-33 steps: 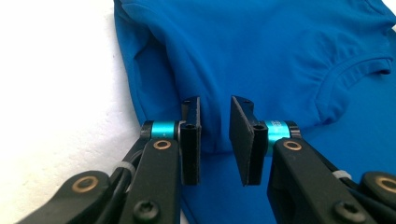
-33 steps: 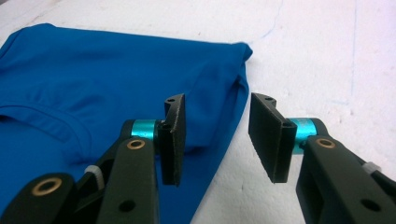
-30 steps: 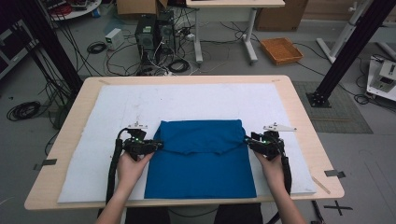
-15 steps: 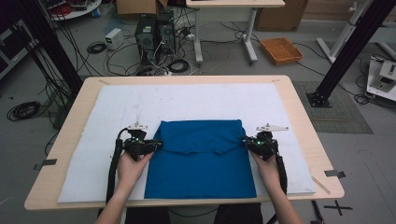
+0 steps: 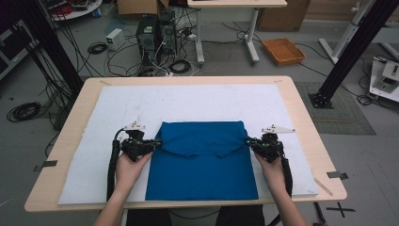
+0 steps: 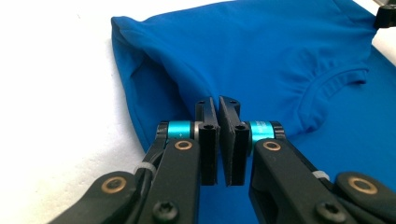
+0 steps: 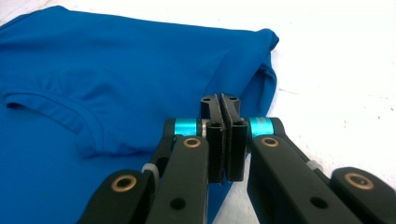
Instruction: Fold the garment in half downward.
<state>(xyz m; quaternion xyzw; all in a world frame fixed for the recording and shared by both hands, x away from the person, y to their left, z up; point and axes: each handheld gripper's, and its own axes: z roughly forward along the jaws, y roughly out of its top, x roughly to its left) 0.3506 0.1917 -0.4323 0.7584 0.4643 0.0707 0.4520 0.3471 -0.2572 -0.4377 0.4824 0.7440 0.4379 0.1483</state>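
A blue shirt (image 5: 202, 160) lies on the white mat (image 5: 188, 101), its top part folded down so the collar (image 6: 336, 81) faces up. My left gripper (image 5: 157, 142) is at the left end of the folded flap and is shut on the shirt's edge (image 6: 187, 79). In the left gripper view my left gripper (image 6: 218, 100) has its jaws pressed together with fabric running up to the tips. At the flap's right end my right gripper (image 5: 248, 141) is shut on the shirt (image 7: 116, 60). Its pinch shows in the right gripper view, where my right gripper (image 7: 220, 98) sits against the fold's corner.
The white mat covers most of a wooden table (image 5: 303, 117), with bare mat beyond and beside the shirt. On the floor behind are computer towers (image 5: 153, 33), cables and an orange tray (image 5: 283, 51). A black frame post (image 5: 350, 52) stands at the right.
My right gripper has shifted slightly inward along the shirt's right edge. The left gripper and the fold look the same.
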